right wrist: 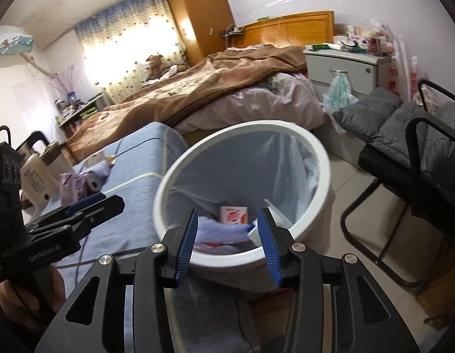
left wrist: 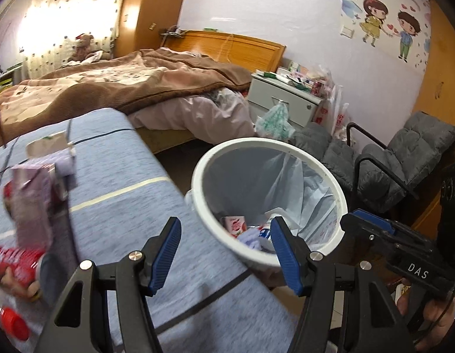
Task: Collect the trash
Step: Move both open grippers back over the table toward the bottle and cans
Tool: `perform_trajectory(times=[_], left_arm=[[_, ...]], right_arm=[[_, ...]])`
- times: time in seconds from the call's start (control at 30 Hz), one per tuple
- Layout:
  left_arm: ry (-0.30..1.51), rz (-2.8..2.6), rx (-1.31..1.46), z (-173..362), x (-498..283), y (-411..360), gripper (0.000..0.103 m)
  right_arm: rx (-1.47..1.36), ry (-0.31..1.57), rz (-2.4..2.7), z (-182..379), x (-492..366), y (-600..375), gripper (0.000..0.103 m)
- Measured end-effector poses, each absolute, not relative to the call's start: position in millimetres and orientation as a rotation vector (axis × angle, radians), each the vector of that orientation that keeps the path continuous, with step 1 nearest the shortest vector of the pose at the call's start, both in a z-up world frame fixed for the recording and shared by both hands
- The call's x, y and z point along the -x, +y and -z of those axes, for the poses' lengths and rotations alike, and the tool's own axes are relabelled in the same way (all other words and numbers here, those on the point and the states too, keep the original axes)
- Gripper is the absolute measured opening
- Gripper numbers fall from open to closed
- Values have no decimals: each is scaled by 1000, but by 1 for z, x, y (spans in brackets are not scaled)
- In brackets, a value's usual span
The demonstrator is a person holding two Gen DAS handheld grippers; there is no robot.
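A white trash bin [left wrist: 198, 182] with a pale liner stands beside the blue-covered table [left wrist: 124, 206]; it also shows in the right wrist view [right wrist: 321, 153]. Inside lie a pink-and-white carton [left wrist: 234, 225] [right wrist: 233, 214], purple tissue and wrappers. My left gripper [left wrist: 224, 232] is open and empty over the table edge next to the bin. My right gripper [right wrist: 227, 223] is open and empty above the bin's near rim. On the table lie a purple carton [left wrist: 30, 200], a red packet [left wrist: 16, 261], a red cap [left wrist: 13, 323] and a tissue roll [left wrist: 64, 164].
A cream kettle [right wrist: 39, 176] stands on the table's far left. A black cable [left wrist: 204, 300] runs across the table. A bed with a brown blanket [left wrist: 124, 82] lies behind. A grey-cushioned black chair [right wrist: 418, 153] stands right of the bin. A cluttered nightstand [left wrist: 286, 97] is beyond.
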State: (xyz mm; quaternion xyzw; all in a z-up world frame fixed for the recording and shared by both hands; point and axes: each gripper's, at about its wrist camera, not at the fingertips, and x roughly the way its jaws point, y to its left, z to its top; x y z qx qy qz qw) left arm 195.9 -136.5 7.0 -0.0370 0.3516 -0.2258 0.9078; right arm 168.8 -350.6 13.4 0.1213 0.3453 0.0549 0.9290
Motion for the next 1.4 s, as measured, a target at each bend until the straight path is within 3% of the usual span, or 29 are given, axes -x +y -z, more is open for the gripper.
perform_trajectory(times=[0.67, 0.8, 1.03, 1.23, 1.4], left_arm=[[667, 218, 123, -10, -138, -38, 65], [658, 154, 148, -12, -131, -14, 65], [625, -23, 155, -19, -129, 26, 66], [640, -203, 192, -13, -137, 56, 77], [693, -272, 254, 3, -147, 73, 81]], right_arm=[[-145, 741, -377, -11, -156, -256, 45], [-125, 745, -425, -12, -158, -239, 50], [-86, 753, -487, -12, -165, -210, 51], [-71, 756, -502, -10, -166, -201, 51], [-74, 760, -490, -9, -169, -202, 51]])
